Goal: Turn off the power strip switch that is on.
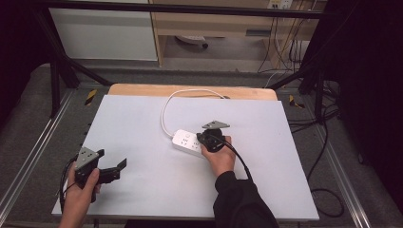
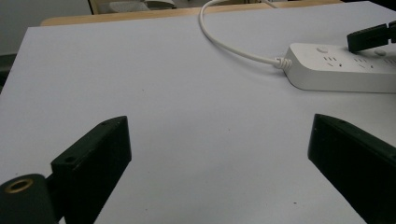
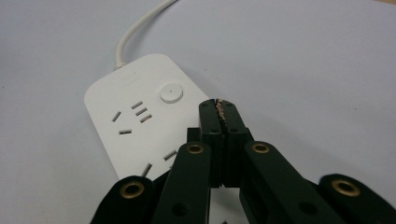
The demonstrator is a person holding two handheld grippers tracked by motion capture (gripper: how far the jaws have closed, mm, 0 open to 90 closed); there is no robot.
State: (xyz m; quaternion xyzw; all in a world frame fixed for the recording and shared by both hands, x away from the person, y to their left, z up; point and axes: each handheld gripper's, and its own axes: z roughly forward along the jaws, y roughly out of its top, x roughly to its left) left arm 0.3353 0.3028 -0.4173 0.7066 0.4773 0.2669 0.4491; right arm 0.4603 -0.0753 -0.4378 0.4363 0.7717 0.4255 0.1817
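White power strip (image 1: 190,142) lies on a pale grey table (image 1: 142,190); right tool (image 3: 223,108) closed empty above it, left tool (image 1: 114,168) agape.

power strip (image 1: 189,142): 1 | cord (image 1: 166,111): 1 | claws: 2 (left claw (image 1: 114,169), right claw (image 3: 223,112)) | table (image 1: 142,190): 1

Light comes from overhead, fairly even; white table sheet (image 1: 142,142) reads bright w/ a bluish cast, room edges and both sides drop to near black. Soft short shadows under the power strip (image 3: 140,121) and cord (image 2: 224,42). Mild glare on strip's top. High view soft, grainy. Close jaws in gripper views slightly blurred, no motion smear.
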